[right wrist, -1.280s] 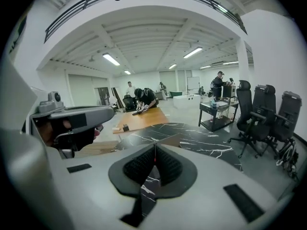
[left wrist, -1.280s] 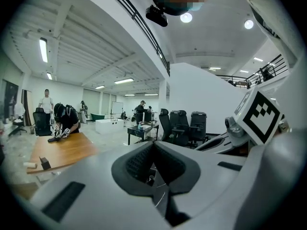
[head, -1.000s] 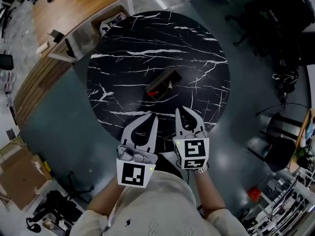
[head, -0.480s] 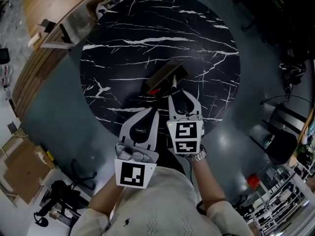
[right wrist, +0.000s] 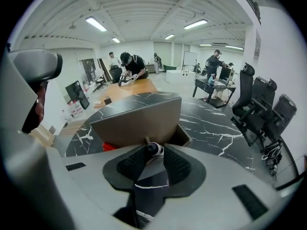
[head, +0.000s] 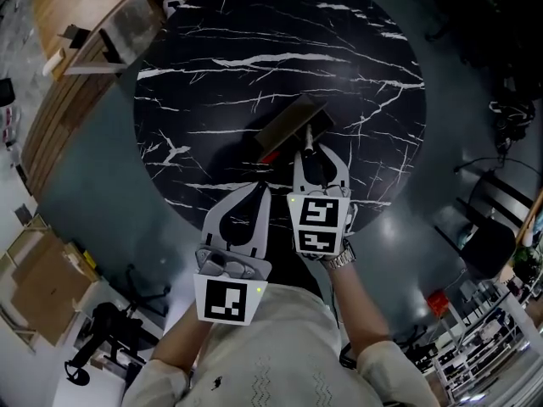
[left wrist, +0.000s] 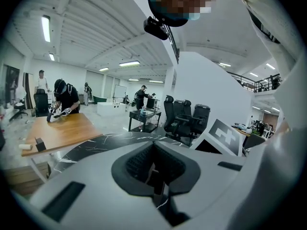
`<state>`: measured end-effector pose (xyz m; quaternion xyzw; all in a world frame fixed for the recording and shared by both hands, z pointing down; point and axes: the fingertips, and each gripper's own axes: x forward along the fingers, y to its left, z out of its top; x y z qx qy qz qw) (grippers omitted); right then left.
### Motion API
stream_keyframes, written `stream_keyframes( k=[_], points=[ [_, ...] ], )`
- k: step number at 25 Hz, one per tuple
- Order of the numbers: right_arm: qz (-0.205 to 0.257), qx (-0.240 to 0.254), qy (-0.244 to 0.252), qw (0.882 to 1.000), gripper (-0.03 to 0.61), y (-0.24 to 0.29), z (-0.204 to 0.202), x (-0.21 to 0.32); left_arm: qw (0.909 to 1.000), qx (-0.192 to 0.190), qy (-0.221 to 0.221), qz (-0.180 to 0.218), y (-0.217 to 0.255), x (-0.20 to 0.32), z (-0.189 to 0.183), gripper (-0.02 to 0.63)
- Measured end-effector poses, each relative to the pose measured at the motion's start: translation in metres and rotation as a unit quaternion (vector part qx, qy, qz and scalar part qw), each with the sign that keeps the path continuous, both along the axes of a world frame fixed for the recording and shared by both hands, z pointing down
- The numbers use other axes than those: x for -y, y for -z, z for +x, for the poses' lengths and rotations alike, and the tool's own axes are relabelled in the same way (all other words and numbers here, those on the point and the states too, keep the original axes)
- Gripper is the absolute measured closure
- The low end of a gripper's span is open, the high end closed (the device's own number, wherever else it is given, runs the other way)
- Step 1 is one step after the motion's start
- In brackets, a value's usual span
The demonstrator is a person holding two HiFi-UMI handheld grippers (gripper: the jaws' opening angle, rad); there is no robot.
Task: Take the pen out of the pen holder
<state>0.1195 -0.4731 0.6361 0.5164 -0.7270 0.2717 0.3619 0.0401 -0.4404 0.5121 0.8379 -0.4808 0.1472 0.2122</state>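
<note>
Note the right gripper (head: 320, 149): jaws spread, bracketing but not clamping the upper end of the slim pen with a rounded white-and-dark cap (right wrist: 154, 149). Locate that pen protruding from the open compartment at the right end of the dark grey-brown, flat-sided rectangular pen holder (head: 284, 125), near the middle of the round black marble-patterned table with white veins (head: 221, 66). Note the left gripper (head: 261, 192) over the near table edge, well short of the holder, jaws pressed together on nothing. Expect a slip on closing: smooth rounded cap, only the very end between the ribbed dark pads, likely to squirt out of the pinch. Prevent by advancing further along the barrel before closing. Expect drag on withdrawal: light-looking holder, not steadied by the other gripper, liable to lift, skid or tip on the polished, probably low-friction tabletop under an off-axis pull. Pull along the pen's own axis. Guard against nudging the holder's rim with a jaw tip, close beside it in the right gripper view. Treat the holder as rigid, matt and sharp-edged; treat the pen as hard, glossy and cylindrical. Disregard the small red item (head: 265, 156) at the holder's near-left end: too little visible to identify.
</note>
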Motion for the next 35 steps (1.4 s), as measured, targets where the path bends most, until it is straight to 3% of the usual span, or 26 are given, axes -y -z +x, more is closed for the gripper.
stream_keyframes(
  k=[12, 18, 22, 27, 35],
  points=[
    [0.031, 0.020, -0.060, 0.998, 0.488, 0.025, 0.017, 0.003, 0.9996, 0.012, -0.022, 0.012, 0.004, -0.010, 0.000, 0.603],
    [0.057, 0.044, -0.060, 0.996, 0.488, 0.057, 0.022, -0.006, 0.9977, 0.030, -0.049, 0.037, 0.015, -0.018, 0.006, 0.603],
    [0.078, 0.067, -0.063, 0.993, 0.488, 0.085, 0.023, -0.018, 0.9974, 0.024, -0.035, 0.059, 0.031, -0.023, 0.009, 0.604],
    [0.111, 0.082, -0.050, 0.989, 0.488, 0.123, 0.024, -0.048, 0.9957, 0.033, -0.031, 0.081, 0.050, -0.052, 0.011, 0.604],
    [0.136, 0.104, -0.056, 0.984, 0.488, 0.179, 0.033, -0.138, 0.9920, -0.008, 0.010, 0.126, 0.101, -0.116, 0.025, 0.603]
  ],
)
